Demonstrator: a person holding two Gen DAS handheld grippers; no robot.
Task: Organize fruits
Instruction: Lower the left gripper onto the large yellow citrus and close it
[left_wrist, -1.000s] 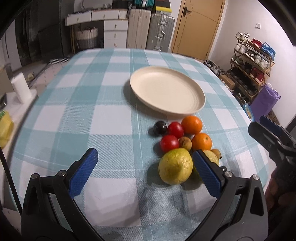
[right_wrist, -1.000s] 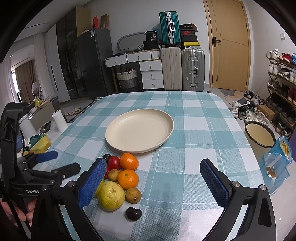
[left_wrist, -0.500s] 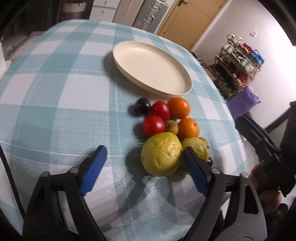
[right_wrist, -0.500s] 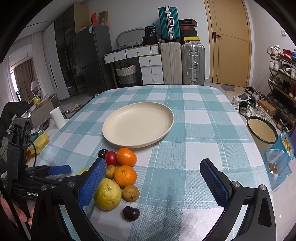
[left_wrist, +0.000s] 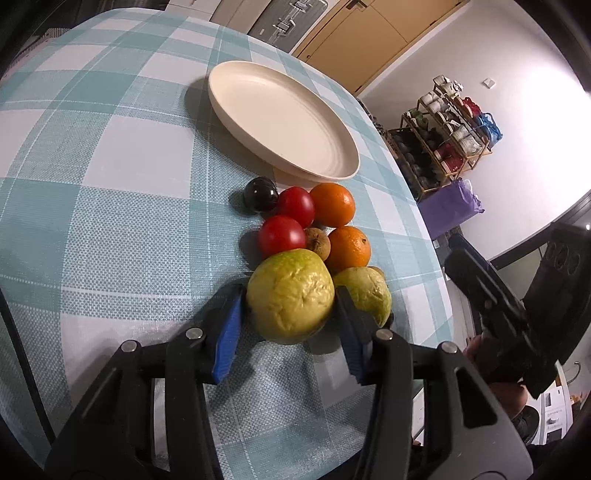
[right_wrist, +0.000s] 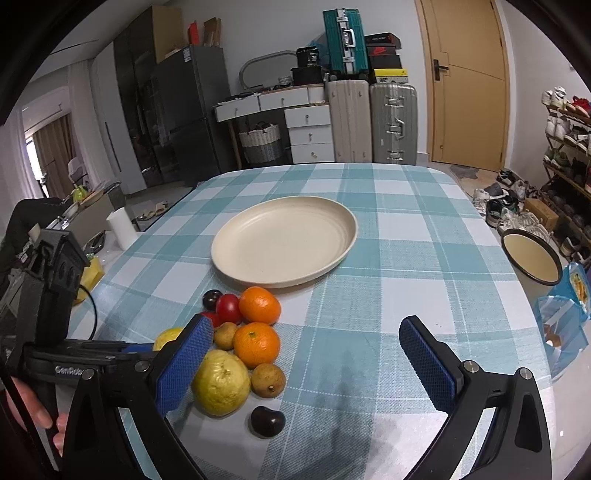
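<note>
A pile of fruit lies on the checked tablecloth in front of an empty cream plate, which also shows in the right wrist view. My left gripper has closed around a large yellow-green guava; both blue pads touch its sides and it still rests on the cloth. Behind it lie a second guava, two oranges, two red tomatoes, a brown longan and a dark plum. My right gripper is open and empty, above the cloth to the right of the pile.
The table's right edge runs close to the fruit. A dark plum lies nearest the front edge. A shoe rack, suitcases and a door stand beyond the table.
My left gripper has moved forward and narrowed from wide open until its pads touch the large guava. The right gripper has stayed open and drifted slightly.
</note>
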